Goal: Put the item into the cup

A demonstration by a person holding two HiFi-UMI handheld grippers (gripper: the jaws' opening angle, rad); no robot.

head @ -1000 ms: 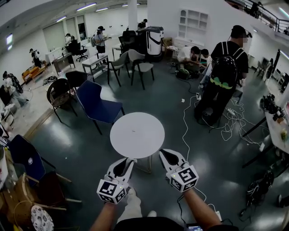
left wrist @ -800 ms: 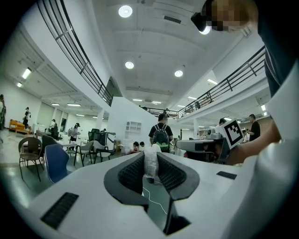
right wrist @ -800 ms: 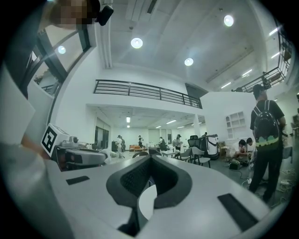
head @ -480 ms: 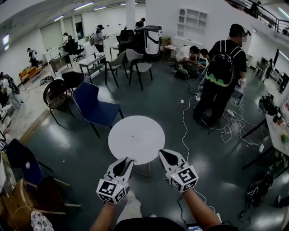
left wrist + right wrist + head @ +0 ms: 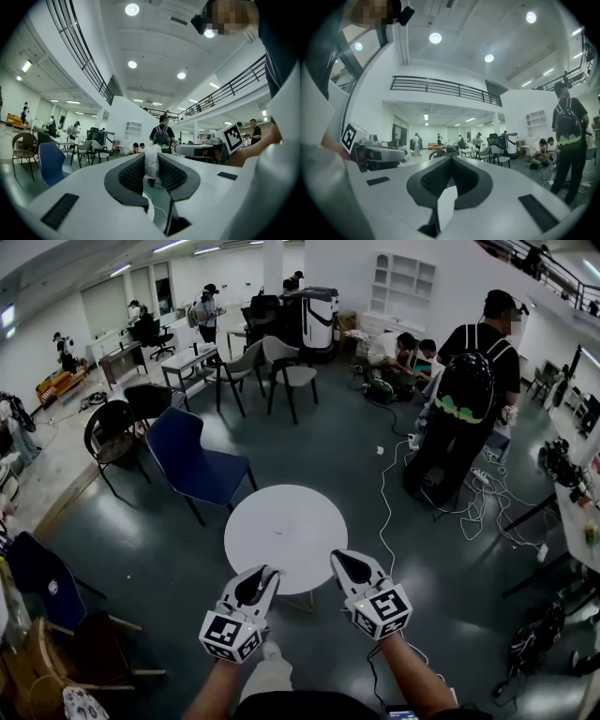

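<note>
My left gripper (image 5: 270, 574) is shut on a small white crumpled item (image 5: 151, 161), which stands upright between the dark pads. In the head view that gripper hangs over the near edge of a round white table (image 5: 286, 521). My right gripper (image 5: 337, 562) is level beside it at the table's near right edge; its jaws meet at the tips (image 5: 450, 158) with nothing between them. The right gripper view shows the left gripper (image 5: 377, 152) with the white item at its tip. No cup shows in any view, and the tabletop looks bare.
A blue chair (image 5: 192, 460) stands just left of and behind the table, with black chairs (image 5: 117, 432) further left. A person with a backpack (image 5: 469, 381) stands at the right among white cables (image 5: 389, 512) on the floor. A desk edge (image 5: 577, 521) is at the far right.
The whole view has advanced toward the round table and the chairs have slid left. Both grippers keep the same pose, side by side, with the left one still holding the item.
</note>
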